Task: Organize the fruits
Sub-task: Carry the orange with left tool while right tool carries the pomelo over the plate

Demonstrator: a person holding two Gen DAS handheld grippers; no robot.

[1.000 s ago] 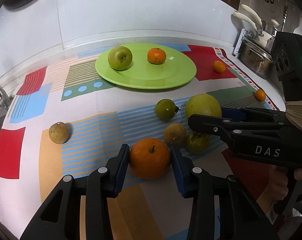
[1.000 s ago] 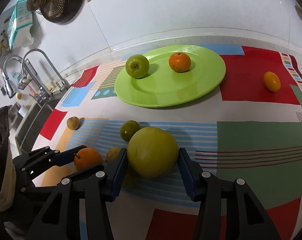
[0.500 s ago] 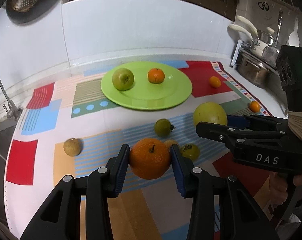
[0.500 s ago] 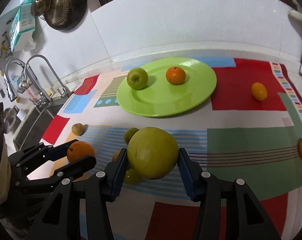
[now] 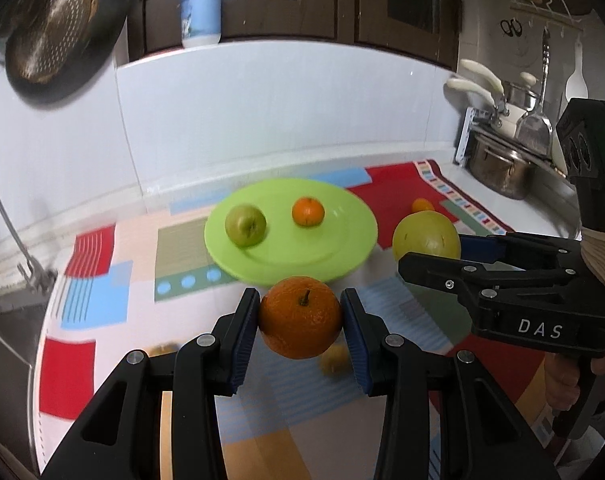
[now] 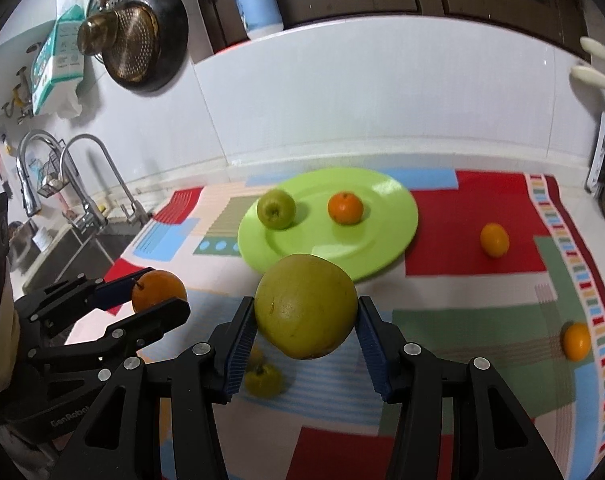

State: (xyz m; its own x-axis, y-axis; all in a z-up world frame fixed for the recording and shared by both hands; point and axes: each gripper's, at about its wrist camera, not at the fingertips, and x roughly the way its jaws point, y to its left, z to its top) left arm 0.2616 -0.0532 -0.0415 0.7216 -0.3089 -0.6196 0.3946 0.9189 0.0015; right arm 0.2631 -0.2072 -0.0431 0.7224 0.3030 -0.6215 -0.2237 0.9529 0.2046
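Now both hands were loaded and up off the surface. The left gripper (image 5: 300, 322) had its fingers pinching a round orange with a dark stem (image 5: 300, 322), one blue pad on each flank, stem pointing up. The right gripper (image 6: 305, 326) had its fingers clamped on a large yellow-green round fruit (image 6: 305, 306), held the same way, side to side. Both fruits hung clear above the colourful patchwork cloth (image 6: 474, 248) covering the surface.

And the target looked plain: the lime-green round plate (image 6: 386, 240) sat toward the back edge of the surface, straight ahead of both sets of fingers. It carried a green apple (image 6: 276, 209) on its left part and a small tangerine (image 6: 345, 208) near the middle, so the free room was at the front and right of the plate. By my read the right gripper was the nearer one, its big fruit already overlapping the plate's front rim in its own view, while the left came in from the plate's left-front. Round fruit, no long axis to worry about. Two small orange fruits (image 6: 494, 240) lay toward the right edge, and a small green fruit (image 6: 262, 380) sat below the right fingers.
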